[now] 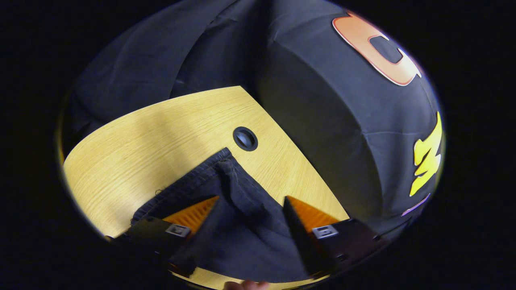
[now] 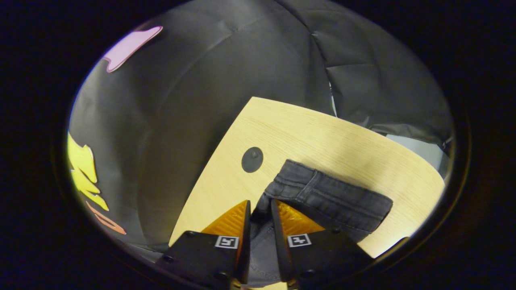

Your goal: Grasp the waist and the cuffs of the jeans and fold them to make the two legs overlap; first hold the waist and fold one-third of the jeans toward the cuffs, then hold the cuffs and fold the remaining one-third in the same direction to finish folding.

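L gripper (image 1: 250, 203): fingers wide apart, dark jeans (image 1: 242, 233) bunched between them, cuff hem (image 1: 189, 179) lying on wooden table (image 1: 161, 133), grommet (image 1: 245, 138) just beyond. R gripper (image 2: 260, 207): fingers nearly together, clamped on jeans fabric; waistband (image 2: 334, 197) on table to right, grommet (image 2: 252, 159) near.

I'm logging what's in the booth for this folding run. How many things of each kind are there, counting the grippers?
Jeans: 1
Wooden table: 1
Round cable grommet in the table: 1
Grippers: 2, the left gripper and the right gripper
Total: 5
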The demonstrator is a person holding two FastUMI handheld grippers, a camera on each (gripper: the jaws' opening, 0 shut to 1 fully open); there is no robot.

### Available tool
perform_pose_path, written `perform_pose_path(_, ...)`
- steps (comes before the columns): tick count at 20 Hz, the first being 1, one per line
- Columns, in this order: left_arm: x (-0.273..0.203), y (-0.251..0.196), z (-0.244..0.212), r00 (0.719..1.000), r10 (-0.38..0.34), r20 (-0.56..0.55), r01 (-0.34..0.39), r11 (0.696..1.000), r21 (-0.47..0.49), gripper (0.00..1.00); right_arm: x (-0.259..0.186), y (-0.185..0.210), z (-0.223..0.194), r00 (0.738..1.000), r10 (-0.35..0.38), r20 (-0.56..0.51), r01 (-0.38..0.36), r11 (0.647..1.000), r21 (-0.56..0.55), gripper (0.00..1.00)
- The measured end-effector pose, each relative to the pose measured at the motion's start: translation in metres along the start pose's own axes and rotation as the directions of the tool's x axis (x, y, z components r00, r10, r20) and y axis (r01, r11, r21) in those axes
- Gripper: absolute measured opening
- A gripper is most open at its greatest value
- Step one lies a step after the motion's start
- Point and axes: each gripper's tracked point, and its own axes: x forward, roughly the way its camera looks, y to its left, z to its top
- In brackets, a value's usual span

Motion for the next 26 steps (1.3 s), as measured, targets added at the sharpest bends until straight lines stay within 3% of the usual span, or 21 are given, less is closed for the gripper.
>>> perform_pose_path(1,-0.003,-0.001,0.0,1.0,-0.004,0.004,0.004,1.0,-0.001,0.98,-0.002,0.004,-0.004,1.0,0.007,-0.002,-0.007,1.0,-0.027,0.43)
perform_pose_path(4,-0.025,-0.013,0.013,0.999,-0.026,0.045,0.026,1.0,0.002,0.99,-0.03,0.015,-0.008,0.999,0.02,0.044,-0.015,0.994,-0.109,0.83)
perform_pose_path(5,-0.035,-0.017,0.015,0.998,-0.037,0.055,0.035,0.999,0.028,0.99,-0.04,0.021,-0.01,0.998,0.029,0.06,-0.021,0.991,-0.132,0.76)
perform_pose_path(6,-0.049,-0.024,0.016,0.997,-0.048,0.056,0.044,0.997,0.068,0.99,-0.051,0.025,-0.012,0.997,0.033,0.07,-0.021,0.987,-0.158,0.84)
perform_pose_path(10,-0.114,-0.052,0.037,0.981,-0.107,0.159,0.051,0.946,0.321,0.99,-0.11,0.036,-0.013,0.985,0.038,0.171,0.02,0.945,-0.325,0.84)
perform_pose_path(11,-0.133,-0.062,0.042,0.973,-0.124,0.194,0.044,0.927,0.372,0.99,-0.129,0.039,-0.015,0.979,0.047,0.196,0.03,0.928,-0.371,0.92)
perform_pose_path(12,-0.151,-0.073,0.044,0.964,-0.144,0.222,0.041,0.911,0.41,0.99,-0.148,0.042,-0.021,0.973,0.063,0.22,0.036,0.908,-0.417,0.84)
perform_pose_path(15,-0.202,-0.106,0.04,0.93,-0.21,0.302,0.042,0.877,0.479,0.99,-0.198,0.052,-0.039,0.949,0.123,0.289,0.065,0.821,-0.567,0.84)
perform_pose_path(16,-0.217,-0.109,0.038,0.916,-0.232,0.326,0.043,0.868,0.495,0.99,-0.211,0.052,-0.047,0.943,0.138,0.304,0.08,0.791,-0.607,0.93)
perform_pose_path(17,-0.232,-0.113,0.033,0.91,-0.248,0.334,0.045,0.857,0.513,0.99,-0.225,0.051,-0.053,0.937,0.15,0.317,0.088,0.773,-0.629,0.86)
perform_pose_path(18,-0.245,-0.116,0.026,0.905,-0.257,0.338,0.044,0.848,0.528,0.98,-0.24,0.053,-0.06,0.93,0.164,0.33,0.093,0.763,-0.64,0.94)
perform_pose_path(19,-0.256,-0.122,0.022,0.897,-0.269,0.352,0.036,0.835,0.548,0.99,-0.252,0.052,-0.067,0.921,0.176,0.349,0.101,0.755,-0.648,0.94)
perform_pose_path(20,-0.265,-0.132,0.014,0.888,-0.284,0.361,0.026,0.816,0.578,0.98,-0.265,0.05,-0.07,0.909,0.184,0.374,0.12,0.744,-0.658,0.87)
perform_pose_path(21,-0.27,-0.141,0.004,0.879,-0.306,0.366,0.018,0.788,0.615,0.99,-0.271,0.05,-0.073,0.897,0.199,0.395,0.132,0.732,-0.668,0.95)
perform_pose_path(23,-0.271,-0.154,-0.022,0.88,-0.319,0.353,-0.009,0.731,0.683,0.98,-0.274,0.046,-0.078,0.885,0.203,0.419,0.166,0.703,-0.691,0.95)
perform_pose_path(26,-0.277,-0.159,-0.031,0.869,-0.317,0.38,-0.066,0.687,0.723,0.98,-0.28,0.041,-0.096,0.882,0.196,0.43,0.184,0.696,-0.694,0.95)
